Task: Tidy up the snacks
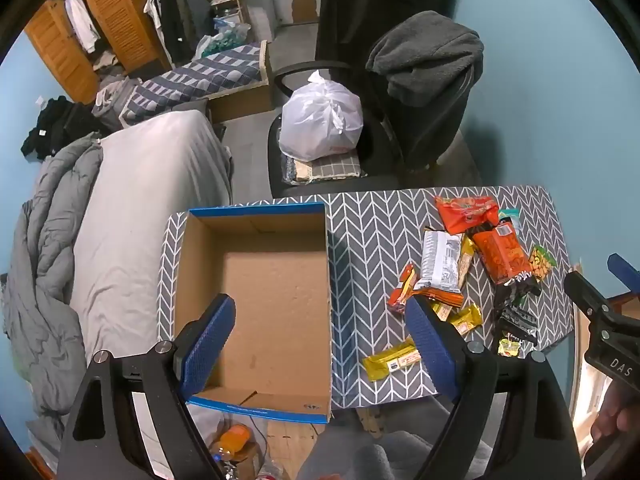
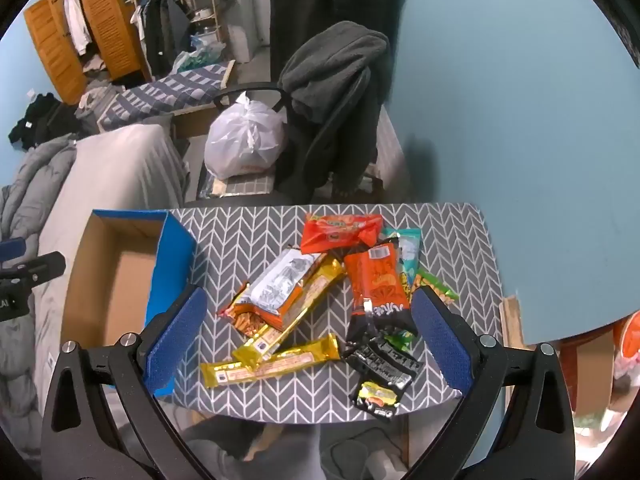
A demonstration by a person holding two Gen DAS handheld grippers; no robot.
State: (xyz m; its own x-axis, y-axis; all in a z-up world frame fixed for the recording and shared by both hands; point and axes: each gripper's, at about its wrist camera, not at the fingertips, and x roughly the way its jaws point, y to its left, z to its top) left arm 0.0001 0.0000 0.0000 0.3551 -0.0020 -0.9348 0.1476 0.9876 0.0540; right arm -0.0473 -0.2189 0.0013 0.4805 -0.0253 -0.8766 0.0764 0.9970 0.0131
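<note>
Tongs first: the left gripper (image 1: 322,334) hangs with its blue-padded fingers (image 1: 208,344) spread wide and nothing between them, tilted steeply down over the open brown cardboard box with blue outer walls (image 1: 256,280), whose floor is bare. The right gripper (image 2: 308,334) is likewise released, its blue pads (image 2: 440,340) standing apart above the heap of snack packets, touching none of them. Beneath it lie two long gold-wrapped bars (image 2: 272,364), one crossing over the other, a white-and-orange cracker packet (image 2: 280,284), a tall orange-and-black chip bag (image 2: 376,284), a red-orange candy bag (image 2: 340,230) at the far side, a pale teal packet (image 2: 410,248), a green packet (image 2: 436,286), a black crinkled wrapper (image 2: 380,360) and a small black-and-yellow sachet (image 2: 378,396) near the front edge. All rest on the grey table with white chevron pattern (image 2: 248,236), the box just left of the heap. Behind the table stands a black office chair (image 2: 320,148) draped with a dark grey fleece (image 2: 336,60), a white knotted plastic bag (image 2: 244,140) on its seat.
</note>
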